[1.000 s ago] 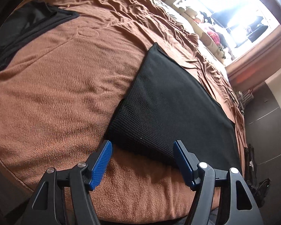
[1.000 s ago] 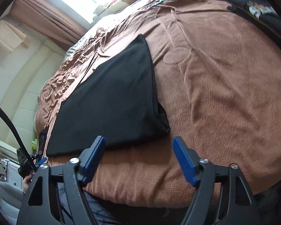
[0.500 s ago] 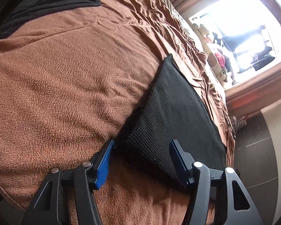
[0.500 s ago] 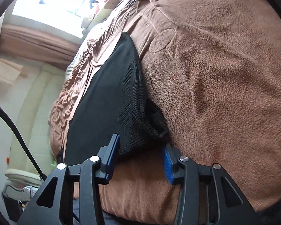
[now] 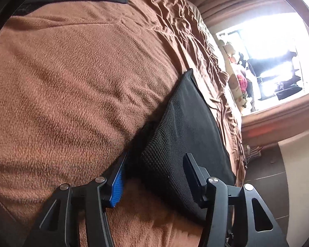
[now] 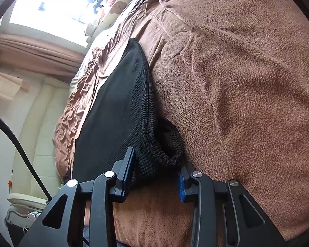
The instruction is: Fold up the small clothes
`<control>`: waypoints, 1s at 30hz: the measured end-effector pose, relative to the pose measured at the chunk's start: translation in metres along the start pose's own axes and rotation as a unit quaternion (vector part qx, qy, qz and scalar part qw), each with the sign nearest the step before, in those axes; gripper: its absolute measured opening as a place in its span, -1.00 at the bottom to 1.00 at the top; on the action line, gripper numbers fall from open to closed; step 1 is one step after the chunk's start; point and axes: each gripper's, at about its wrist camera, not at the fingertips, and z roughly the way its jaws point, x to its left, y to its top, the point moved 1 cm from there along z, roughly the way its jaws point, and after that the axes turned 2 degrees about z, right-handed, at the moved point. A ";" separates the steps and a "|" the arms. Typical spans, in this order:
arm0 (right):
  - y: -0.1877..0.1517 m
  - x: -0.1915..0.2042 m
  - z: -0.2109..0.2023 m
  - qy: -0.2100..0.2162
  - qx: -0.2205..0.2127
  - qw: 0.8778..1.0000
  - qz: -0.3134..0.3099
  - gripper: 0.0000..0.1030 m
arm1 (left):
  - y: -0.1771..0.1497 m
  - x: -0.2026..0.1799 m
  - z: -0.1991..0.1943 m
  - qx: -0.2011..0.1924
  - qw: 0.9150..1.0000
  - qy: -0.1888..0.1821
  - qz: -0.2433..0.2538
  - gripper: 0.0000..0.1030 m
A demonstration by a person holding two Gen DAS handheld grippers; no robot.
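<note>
So the black knit garment (image 5: 187,135) is lying flat on the brown fleece blanket (image 5: 76,86) near the front edge of the bed, already folded into a flat panel by the look of it, and both grippers are going for its near corners.

Biggest risk from here, I reckon: pinching blanket along with the cloth. The fleece is soft and puffs up right beside the garment's edge, and the lower finger of each gripper is pressed down into it. If the fingers close now with fleece between them, the whole blanket lifts with the fold. Other risk is only catching the top layer. In the right wrist view the corner has a loose rolled flap (image 6: 169,144) sticking out toward the blanket, so the layers could separate and the fold would come out lopsided. The knit is also floppy, so if one side lifts ahead of the other, the panel will probably skew.

Fingers now: the left gripper (image 5: 154,177) is spread fairly wide, straddling the garment's near corner, with the blue pad (image 5: 118,183) right at the garment's edge and the other finger sitting on top of the cloth. Not clamped yet. The right gripper (image 6: 156,177) is narrower but also apart, with the rolled corner sitting between the fingers; it looks to be touching the cloth, no squeeze visible.
</note>
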 end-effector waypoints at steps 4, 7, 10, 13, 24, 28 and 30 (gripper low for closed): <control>-0.002 0.001 -0.001 -0.003 0.001 1.000 -0.004 -0.37 | 0.001 0.000 0.004 0.002 1.000 0.010 0.003 -0.06; 0.002 0.001 0.001 -0.007 0.002 1.000 0.000 -0.48 | 0.010 0.003 0.009 0.001 1.000 0.022 -0.004 -0.43; 0.006 0.000 0.003 -0.019 0.004 1.000 0.007 -0.76 | 0.012 0.006 0.012 0.005 0.999 0.028 -0.014 -0.80; 0.007 0.005 0.001 -0.023 0.004 1.000 0.004 -0.95 | 0.012 0.000 0.009 0.002 0.999 0.032 0.002 -0.87; 0.006 0.038 -0.037 -0.030 -0.019 0.999 -0.040 -0.98 | 0.009 -0.019 -0.030 -0.009 0.999 -0.004 0.032 -0.89; -0.002 0.036 -0.048 -0.034 -0.017 0.998 -0.046 -0.98 | -0.002 -0.018 -0.046 -0.013 0.999 -0.009 0.036 -0.89; -0.004 0.036 -0.052 -0.037 -0.016 0.998 -0.048 -0.98 | -0.008 -0.017 -0.052 -0.015 0.999 -0.010 0.037 -0.89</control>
